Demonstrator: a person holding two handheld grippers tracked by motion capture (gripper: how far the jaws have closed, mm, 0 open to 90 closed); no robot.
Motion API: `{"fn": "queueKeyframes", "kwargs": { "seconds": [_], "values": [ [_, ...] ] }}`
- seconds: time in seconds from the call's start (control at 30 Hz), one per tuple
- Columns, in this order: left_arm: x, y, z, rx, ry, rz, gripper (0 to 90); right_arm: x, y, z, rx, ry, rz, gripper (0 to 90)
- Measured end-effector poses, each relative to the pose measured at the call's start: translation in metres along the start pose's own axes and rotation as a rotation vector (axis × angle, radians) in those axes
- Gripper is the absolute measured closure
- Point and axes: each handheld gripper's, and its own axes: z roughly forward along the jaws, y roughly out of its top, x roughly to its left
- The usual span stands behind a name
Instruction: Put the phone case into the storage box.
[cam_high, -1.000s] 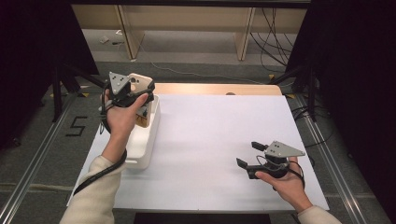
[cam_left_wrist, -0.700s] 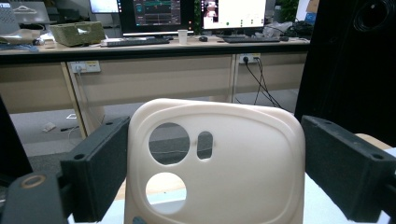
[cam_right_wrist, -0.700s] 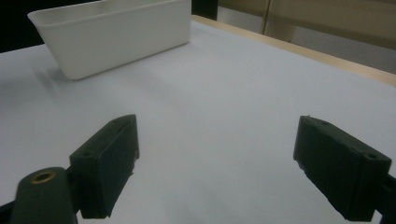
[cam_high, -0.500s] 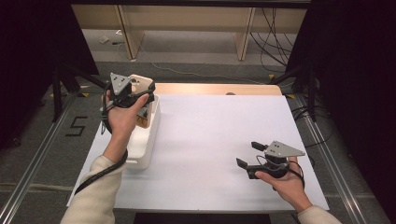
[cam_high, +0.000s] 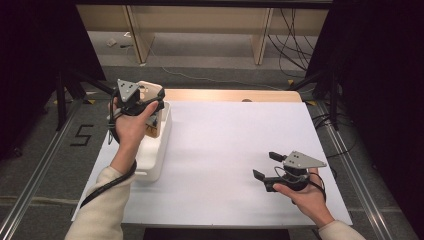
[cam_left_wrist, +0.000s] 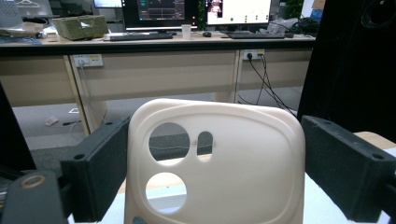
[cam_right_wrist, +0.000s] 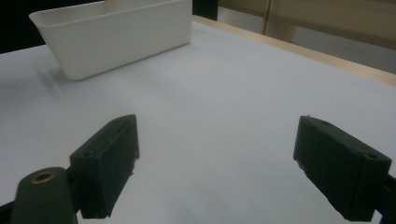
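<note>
Cream plastic, smooth and matt, makes up the case (cam_left_wrist: 215, 163) clamped between the left claw (cam_high: 145, 97)'s black foam-like jaws; it has rounded corners, two round holes and a small slot. It is held upright above the white bin (cam_high: 155, 150) at the desk (cam_high: 235, 140)'s left edge, so the lift looks done and the placing remains. The right claw (cam_high: 265, 165) hovers released near the right front corner.

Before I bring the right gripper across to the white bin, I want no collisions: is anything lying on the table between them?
Nothing visible: bare white table separates the open right gripper from the white bin.
</note>
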Motion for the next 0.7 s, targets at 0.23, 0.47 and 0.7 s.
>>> {"fn": "queueKeyframes", "kwargs": {
  "seconds": [0.23,0.47,0.7],
  "values": [
    [-0.0007,-0.0025,0.002,0.006,-0.002,0.002,11.2,-0.0001,-0.0001,-0.0002,0.0,0.0,0.0,15.2],
    [0.0012,-0.0043,0.0031,0.009,-0.002,-0.005,11.2,0.0001,0.0,-0.0001,0.001,-0.001,-0.001,15.2],
    [0.0008,-0.0054,0.0041,0.012,-0.007,-0.003,11.2,0.0002,0.0,-0.0001,0.001,0.0,-0.001,15.2]
  ]
}}
